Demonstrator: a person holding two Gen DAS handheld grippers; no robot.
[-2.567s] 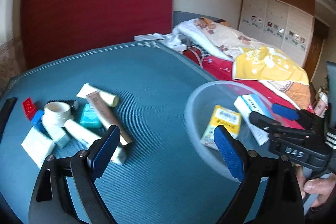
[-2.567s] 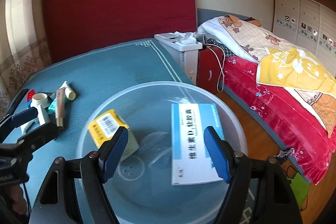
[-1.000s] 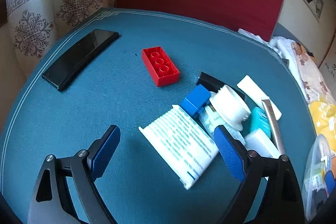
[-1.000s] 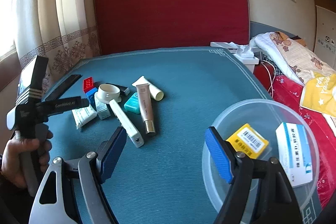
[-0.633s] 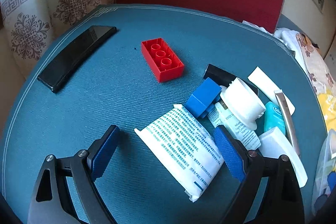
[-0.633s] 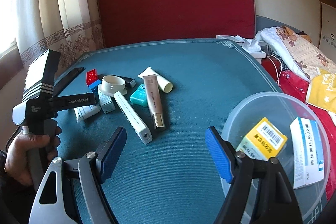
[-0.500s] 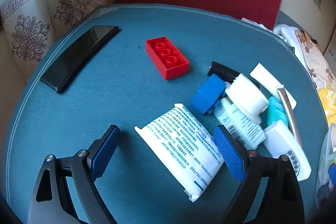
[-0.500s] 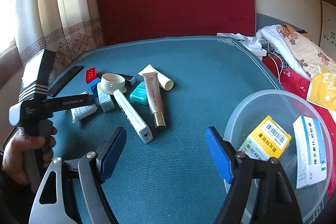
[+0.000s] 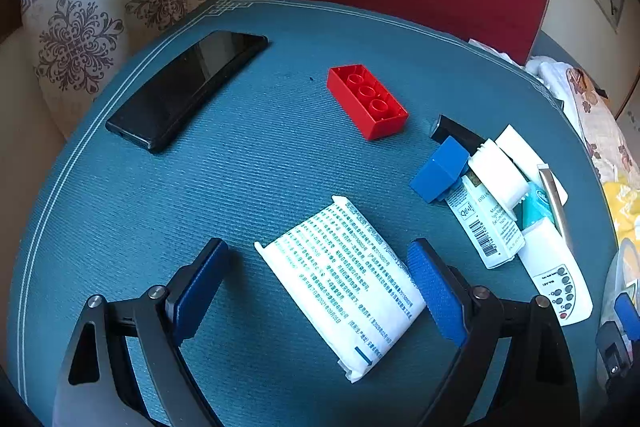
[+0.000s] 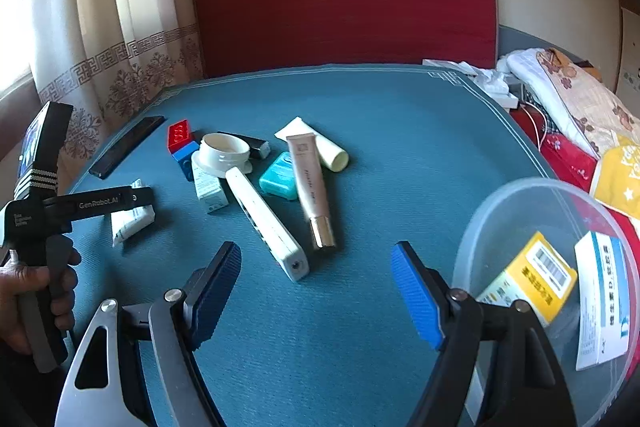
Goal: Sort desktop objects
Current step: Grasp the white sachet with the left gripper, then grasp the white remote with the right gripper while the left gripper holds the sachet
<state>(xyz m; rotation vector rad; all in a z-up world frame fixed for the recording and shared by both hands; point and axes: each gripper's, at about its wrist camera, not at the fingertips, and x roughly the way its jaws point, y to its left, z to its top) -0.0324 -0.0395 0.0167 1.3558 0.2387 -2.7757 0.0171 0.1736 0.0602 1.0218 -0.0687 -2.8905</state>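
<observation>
Blue-matted counter (image 9: pixel 248 163), red wall behind — only the right wrist view shows the bowl (image 10: pixel 516 211); both jaws released.

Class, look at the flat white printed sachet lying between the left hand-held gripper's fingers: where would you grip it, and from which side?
Grip the white sachet across its short width, near the middle, coming down from above with the left hand-held gripper open. It lies flat and slantwise on the blue mat, so the fingers probably need turning to meet its long edges. Its puffy middle likely gives better purchase than the thin sealed ends.
</observation>
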